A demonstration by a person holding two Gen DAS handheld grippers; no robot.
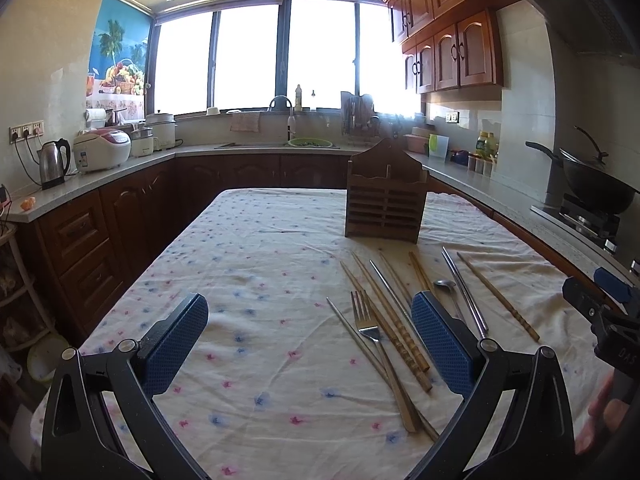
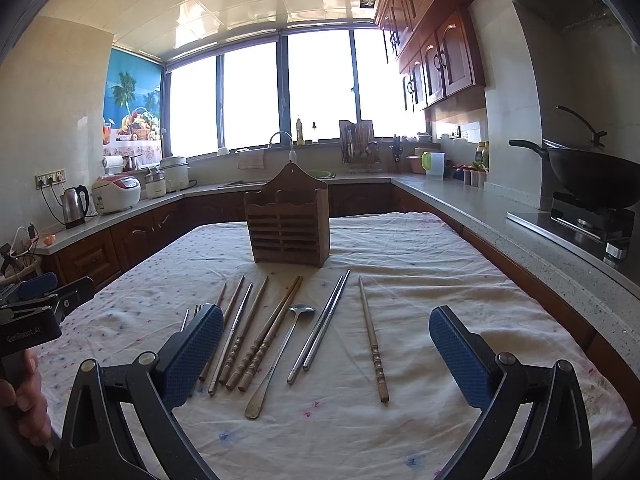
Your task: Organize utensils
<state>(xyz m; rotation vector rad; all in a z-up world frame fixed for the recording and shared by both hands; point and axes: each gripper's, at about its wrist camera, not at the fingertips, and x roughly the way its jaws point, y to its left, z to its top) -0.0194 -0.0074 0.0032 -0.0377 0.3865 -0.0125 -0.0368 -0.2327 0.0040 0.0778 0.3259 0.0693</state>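
A wooden utensil holder [image 2: 289, 224] stands upright on the table, also in the left wrist view [image 1: 385, 202]. In front of it lie several wooden chopsticks [image 2: 260, 344], a pair of metal chopsticks [image 2: 320, 326], a metal spoon [image 2: 280, 354], a lone wooden chopstick [image 2: 373, 344] and a fork [image 1: 370, 332]. My right gripper [image 2: 326, 344] is open and empty, low over the utensils. My left gripper [image 1: 310, 330] is open and empty, to the left of the utensils; its right finger hides part of them.
The table wears a white flowered cloth [image 2: 400, 248]. Kitchen counters run along the left, back and right, with a kettle [image 1: 54, 162], rice cookers [image 1: 102, 150] and a wok on a stove [image 2: 592, 178]. The other gripper shows at each view's edge.
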